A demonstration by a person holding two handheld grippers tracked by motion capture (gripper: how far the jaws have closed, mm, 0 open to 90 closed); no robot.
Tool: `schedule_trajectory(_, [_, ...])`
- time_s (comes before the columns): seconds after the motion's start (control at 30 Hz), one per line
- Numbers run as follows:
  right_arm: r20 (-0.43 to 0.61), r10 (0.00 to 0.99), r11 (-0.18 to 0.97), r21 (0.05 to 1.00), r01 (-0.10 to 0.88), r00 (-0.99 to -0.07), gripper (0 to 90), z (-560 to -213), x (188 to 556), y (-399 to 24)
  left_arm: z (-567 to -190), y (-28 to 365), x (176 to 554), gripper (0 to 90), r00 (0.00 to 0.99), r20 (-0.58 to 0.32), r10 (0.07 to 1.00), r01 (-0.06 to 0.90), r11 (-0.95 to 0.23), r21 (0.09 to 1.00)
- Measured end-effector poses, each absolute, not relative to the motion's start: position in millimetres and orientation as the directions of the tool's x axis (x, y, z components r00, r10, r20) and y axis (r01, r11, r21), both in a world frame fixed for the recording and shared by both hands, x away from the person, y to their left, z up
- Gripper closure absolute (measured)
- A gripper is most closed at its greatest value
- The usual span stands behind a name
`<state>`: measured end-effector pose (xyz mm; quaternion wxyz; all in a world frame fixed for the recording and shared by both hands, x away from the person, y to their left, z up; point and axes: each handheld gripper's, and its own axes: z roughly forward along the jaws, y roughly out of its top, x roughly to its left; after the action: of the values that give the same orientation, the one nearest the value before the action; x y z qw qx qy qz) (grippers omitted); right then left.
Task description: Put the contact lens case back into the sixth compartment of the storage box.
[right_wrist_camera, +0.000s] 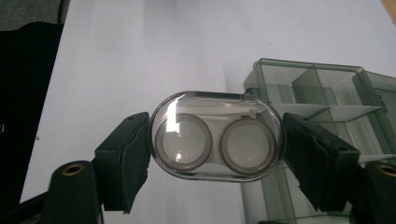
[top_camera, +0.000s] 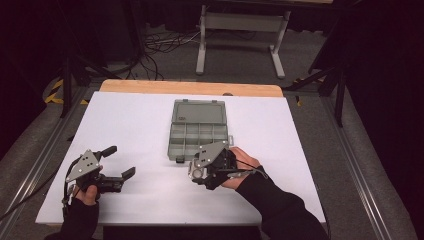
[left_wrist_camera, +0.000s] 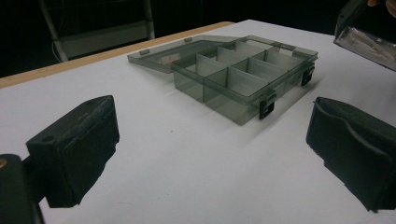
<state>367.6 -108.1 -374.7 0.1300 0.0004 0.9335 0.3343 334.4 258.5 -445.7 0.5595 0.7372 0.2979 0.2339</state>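
A grey, see-through compartment box [top_camera: 196, 136] is lying open at the centre of the high view, its lid [top_camera: 198, 111] folded flat toward the top of the frame and its dividers showing bare cells. It is resting on the white counter [top_camera: 125, 120], whose wooden edge is running along the upper side. Beyond that, at the top of the frame, a grey metal stand [top_camera: 240, 30] and loose cables are sitting on the floor.

The right gripper [top_camera: 197, 172] is hovering just below the box's lower right corner, close to its black latches. In the right gripper view its fingers [right_wrist_camera: 126, 161] are pressing on both ends of a clear oval lens case [right_wrist_camera: 215, 135], gripping it tightly; two round wells are showing through the case, and the box [right_wrist_camera: 327, 93] is lying behind it at the right of the frame.

The left gripper [top_camera: 120, 162] is sitting at the lower left of the high view, well apart from the box, with nothing standing between them. In the left gripper view its fingers [left_wrist_camera: 77, 149] are spread wide with only bare counter between them, grasping nothing, and the box [left_wrist_camera: 243, 74] is lying ahead at the upper centre.
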Motion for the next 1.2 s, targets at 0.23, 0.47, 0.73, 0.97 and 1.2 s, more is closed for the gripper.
schedule_trajectory(0.23, [-0.262, 0.09, 0.784, 0.614, -0.094, -0.961, 26.6, -365, 375, -105, -446, 258, 334, 3.4, 0.715, 0.011, 0.699, 0.176, -0.195, 0.965])
schedule_trajectory(0.47, [-0.276, 0.095, 0.789, 0.607, -0.097, -0.956, 26.6, -357, 383, -102, -446, 259, 335, 3.4, 0.713, 0.014, 0.701, 0.176, -0.198, 0.964])
schedule_trajectory(0.73, [-0.287, 0.107, 0.795, 0.6, -0.092, -0.952, 26.6, -355, 397, -99, -446, 259, 335, 3.4, 0.714, 0.013, 0.7, 0.174, -0.196, 0.965])
schedule_trajectory(0.97, [-0.296, 0.118, 0.798, 0.596, -0.087, -0.948, 26.6, -355, 408, -97, -446, 259, 335, 3.4, 0.713, 0.01, 0.701, 0.177, -0.194, 0.965])
schedule_trajectory(1.2, [-0.303, 0.129, 0.799, 0.596, -0.082, -0.944, 26.6, -354, 420, -95, -446, 259, 335, 3.4, 0.713, 0.011, 0.701, 0.178, -0.195, 0.965])
